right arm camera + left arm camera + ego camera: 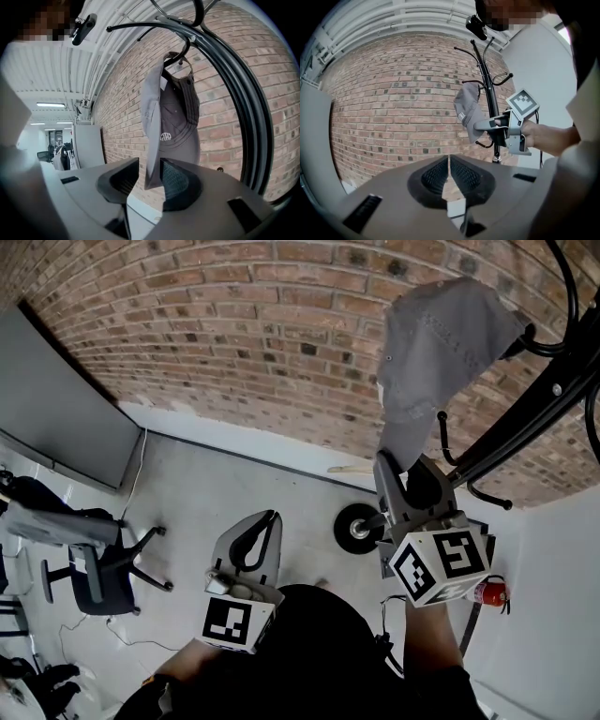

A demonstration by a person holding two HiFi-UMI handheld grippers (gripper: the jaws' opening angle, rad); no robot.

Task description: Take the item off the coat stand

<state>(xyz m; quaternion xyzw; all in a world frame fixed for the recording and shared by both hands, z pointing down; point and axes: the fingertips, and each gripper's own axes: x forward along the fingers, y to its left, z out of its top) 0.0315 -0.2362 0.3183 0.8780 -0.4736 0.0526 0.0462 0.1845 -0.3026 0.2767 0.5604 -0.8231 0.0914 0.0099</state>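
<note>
A grey cap (441,343) hangs from a hook of the black coat stand (534,418), in front of the brick wall. My right gripper (396,463) is raised to the cap's lower edge. In the right gripper view the cap (180,126) hangs from the stand's hook (180,54), and its brim dips between the jaws of the open right gripper (150,171), with a gap on the left side. My left gripper (258,526) is held low and apart, with its jaws together and nothing between them. The left gripper view shows the left gripper (449,161), the cap (468,110) and the stand (487,79).
The stand's round black base (359,528) rests on the grey floor below the cap. A red fire extinguisher (487,593) stands at the right wall. An office chair (94,563) and a grey panel (56,418) are at the left.
</note>
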